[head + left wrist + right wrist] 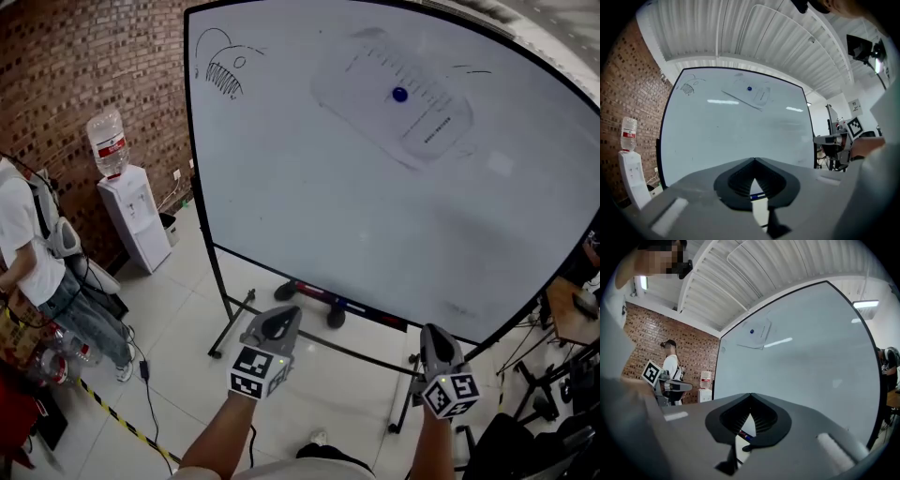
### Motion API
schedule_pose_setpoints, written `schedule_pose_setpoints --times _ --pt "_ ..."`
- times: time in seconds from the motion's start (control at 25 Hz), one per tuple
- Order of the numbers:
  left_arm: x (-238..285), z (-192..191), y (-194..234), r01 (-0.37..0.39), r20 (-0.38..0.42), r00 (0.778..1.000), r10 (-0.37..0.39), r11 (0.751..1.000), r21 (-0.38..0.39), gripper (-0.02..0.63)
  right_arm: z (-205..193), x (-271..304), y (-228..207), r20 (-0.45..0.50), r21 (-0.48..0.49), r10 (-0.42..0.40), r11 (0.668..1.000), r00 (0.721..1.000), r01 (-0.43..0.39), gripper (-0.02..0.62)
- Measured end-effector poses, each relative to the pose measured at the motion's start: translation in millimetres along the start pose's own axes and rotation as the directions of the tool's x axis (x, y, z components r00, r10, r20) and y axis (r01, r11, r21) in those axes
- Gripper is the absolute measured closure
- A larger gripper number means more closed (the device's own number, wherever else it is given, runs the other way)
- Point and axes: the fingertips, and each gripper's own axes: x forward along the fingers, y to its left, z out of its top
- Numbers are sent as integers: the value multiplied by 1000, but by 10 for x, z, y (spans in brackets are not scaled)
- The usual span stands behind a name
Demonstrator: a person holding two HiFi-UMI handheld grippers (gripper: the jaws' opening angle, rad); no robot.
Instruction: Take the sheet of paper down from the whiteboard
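Note:
A sheet of paper (394, 97) hangs tilted near the top of the whiteboard (309, 206), pinned by a round blue magnet (400, 94). The same sheet (752, 94) shows high on the board in the left gripper view, and the sheet (757, 333) sits at upper left in the right gripper view. My left gripper (282, 323) and my right gripper (437, 343) are held low in front of the board, well below the paper. Both are shut with nothing between the jaws, and both point level at the board.
The whiteboard stands on a wheeled black frame (281, 328) over a white tiled floor. A water dispenser (131, 211) stands by the brick wall at left, and a person (37, 272) stands near it. Chairs and a desk (572, 309) crowd the right side.

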Motion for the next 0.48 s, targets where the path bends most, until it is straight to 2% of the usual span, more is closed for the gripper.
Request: schedule_pose_setpoints --times 0.24,0.48 --pt "821 207 88 -3 4 1000 3 1000 -1 600 181 638 -484 4 5 51 999 999 -51 589" --pt "1378 431 223 16 4 1000 -16 1000 11 600 395 1072 -661 32 -16 73 997 997 -72 589"
